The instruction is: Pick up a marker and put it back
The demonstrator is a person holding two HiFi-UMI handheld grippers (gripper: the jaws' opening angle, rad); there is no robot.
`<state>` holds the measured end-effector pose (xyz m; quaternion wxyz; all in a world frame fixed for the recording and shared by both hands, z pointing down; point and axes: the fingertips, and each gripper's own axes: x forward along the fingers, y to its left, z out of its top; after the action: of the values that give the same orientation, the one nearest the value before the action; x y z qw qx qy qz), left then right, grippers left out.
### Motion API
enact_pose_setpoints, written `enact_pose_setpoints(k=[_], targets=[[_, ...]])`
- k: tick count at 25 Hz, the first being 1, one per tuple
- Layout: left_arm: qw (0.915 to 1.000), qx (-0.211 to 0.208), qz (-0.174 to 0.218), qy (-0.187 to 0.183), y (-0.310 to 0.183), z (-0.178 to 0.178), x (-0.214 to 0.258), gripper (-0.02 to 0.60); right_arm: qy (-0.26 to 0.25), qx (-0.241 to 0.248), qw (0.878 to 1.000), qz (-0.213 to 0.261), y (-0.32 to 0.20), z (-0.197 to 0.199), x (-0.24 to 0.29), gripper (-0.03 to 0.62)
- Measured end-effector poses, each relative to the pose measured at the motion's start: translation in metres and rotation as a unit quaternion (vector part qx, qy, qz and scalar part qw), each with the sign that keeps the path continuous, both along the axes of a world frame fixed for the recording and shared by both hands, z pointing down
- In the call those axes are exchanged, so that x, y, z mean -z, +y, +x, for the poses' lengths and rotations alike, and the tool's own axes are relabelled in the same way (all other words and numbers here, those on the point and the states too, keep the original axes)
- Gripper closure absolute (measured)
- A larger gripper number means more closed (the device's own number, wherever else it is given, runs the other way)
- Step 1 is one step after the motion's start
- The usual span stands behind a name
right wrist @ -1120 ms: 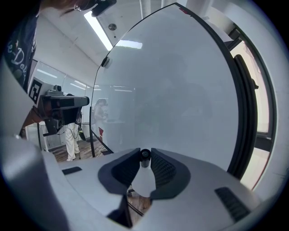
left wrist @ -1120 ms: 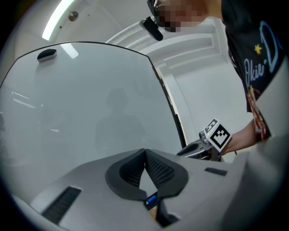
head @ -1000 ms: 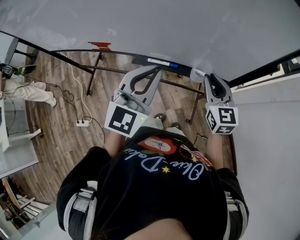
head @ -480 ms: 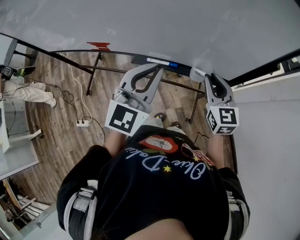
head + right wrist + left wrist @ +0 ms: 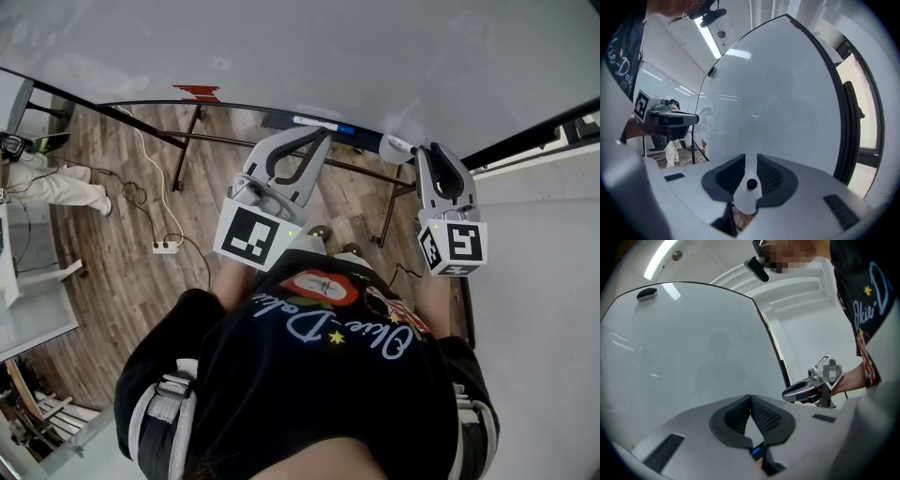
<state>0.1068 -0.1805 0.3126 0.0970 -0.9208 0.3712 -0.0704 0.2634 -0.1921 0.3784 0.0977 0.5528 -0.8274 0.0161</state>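
White marker (image 5: 749, 199), dark tip, seemingly end-on, gripped by right fingers (image 5: 771, 176); left fingers (image 5: 765, 416) closed.

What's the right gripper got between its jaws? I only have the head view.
Observer: The right gripper view shows a white marker clamped between the right gripper's pads.
Operator: And the left one?
Observer: In its own view the left gripper's jaws meet at the tips, nothing between them.
Operator: Anything higher up than I see?
Observer: A small dark oval thing sits near the whiteboard's top corner.
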Motion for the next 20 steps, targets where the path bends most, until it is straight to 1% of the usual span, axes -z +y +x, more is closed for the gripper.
enact_pose_setpoints(k=[2, 6, 9, 15, 20], targets=[[1.0000, -0.002, -0.001, 0.001, 0.000, 0.001, -0.001, 0.578, -0.003, 0.000, 1.000, 0.008, 0.002, 0.000, 0.006, 0.522], [1.0000, -0.005, -0.003, 0.002, -0.001, 0.003, -0.001, 0.578, -0.011, 0.001, 1.000, 0.026, 0.007, -0.002, 0.019, 0.567], [0.9999, -0.009, -0.004, 0.006, -0.001, 0.005, -0.001, 0.577, -0.019, 0.008, 0.999, 0.037, 0.010, -0.003, 0.025, 0.589], [0.9999, -0.015, -0.002, 0.007, -0.002, 0.009, -0.002, 0.578, -0.026, 0.015, 0.999, 0.036, 0.015, -0.006, 0.031, 0.594], [0.9998, -0.017, -0.003, 0.007, -0.004, 0.010, -0.003, 0.578, -0.022, 0.013, 0.999, 0.034, 0.014, -0.006, 0.032, 0.594]])
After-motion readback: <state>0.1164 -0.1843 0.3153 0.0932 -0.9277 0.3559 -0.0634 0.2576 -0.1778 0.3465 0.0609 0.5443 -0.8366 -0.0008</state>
